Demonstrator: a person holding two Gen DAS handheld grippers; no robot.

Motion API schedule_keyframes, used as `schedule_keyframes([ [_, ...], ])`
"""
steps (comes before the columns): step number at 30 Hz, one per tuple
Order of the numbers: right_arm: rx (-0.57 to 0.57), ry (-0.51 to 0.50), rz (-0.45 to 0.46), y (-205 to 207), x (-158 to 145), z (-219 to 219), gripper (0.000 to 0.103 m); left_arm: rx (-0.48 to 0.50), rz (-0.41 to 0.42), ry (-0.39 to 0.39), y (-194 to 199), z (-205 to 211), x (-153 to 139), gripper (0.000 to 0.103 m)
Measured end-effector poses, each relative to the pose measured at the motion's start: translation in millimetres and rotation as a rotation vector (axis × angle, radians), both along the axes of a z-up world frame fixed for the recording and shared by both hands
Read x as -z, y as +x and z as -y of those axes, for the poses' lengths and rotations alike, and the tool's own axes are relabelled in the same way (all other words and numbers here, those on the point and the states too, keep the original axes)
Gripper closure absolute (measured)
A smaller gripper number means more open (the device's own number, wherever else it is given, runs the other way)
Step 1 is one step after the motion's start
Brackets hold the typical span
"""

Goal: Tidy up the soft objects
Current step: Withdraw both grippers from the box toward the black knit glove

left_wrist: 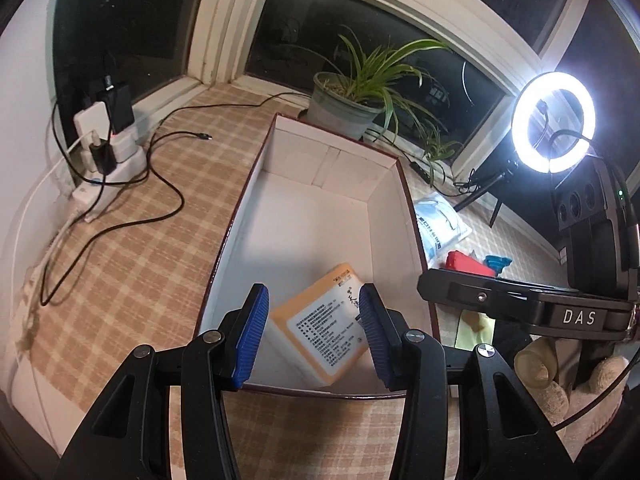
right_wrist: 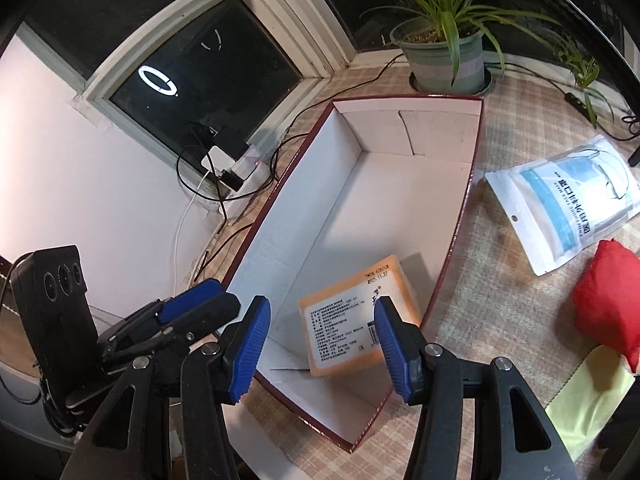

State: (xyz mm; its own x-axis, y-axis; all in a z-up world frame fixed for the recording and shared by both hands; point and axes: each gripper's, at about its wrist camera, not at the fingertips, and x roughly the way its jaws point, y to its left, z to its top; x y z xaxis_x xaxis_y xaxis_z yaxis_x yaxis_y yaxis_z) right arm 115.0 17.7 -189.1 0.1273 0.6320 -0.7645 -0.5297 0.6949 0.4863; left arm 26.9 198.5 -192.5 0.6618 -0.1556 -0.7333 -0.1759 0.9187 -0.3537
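Left wrist view: left gripper (left_wrist: 312, 330) hovering lower centre, jaws apart, gripping nothing — orange packet (left_wrist: 320, 332) lying inside the box (left_wrist: 236, 216), seemingly dropped there.

Right wrist view: right gripper (right_wrist: 322, 350) likewise gaping, empty — red pouch (right_wrist: 608, 300) waiting at right edge.

Ahead of my grippers, dark windows (left_wrist: 352, 40) in cream frames; a ring light (left_wrist: 554, 122) glares right, perhaps tripod-mounted.
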Motion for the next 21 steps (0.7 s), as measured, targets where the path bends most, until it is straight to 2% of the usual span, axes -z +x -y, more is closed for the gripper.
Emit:
schedule_keyframes([
  [10,0.041,0.013,0.089,-10,-25,46,0.044,0.014,0.042,0.0,-10,20,-17,0.055],
  [13,0.063,0.005,0.109,-11,-29,68,0.043,0.034,0.046,-0.006,-10,32,-21,0.05],
  [21,0.123,-0.016,0.137,-14,-30,137,0.04,0.09,0.055,-0.009,-9,70,-26,0.049],
])
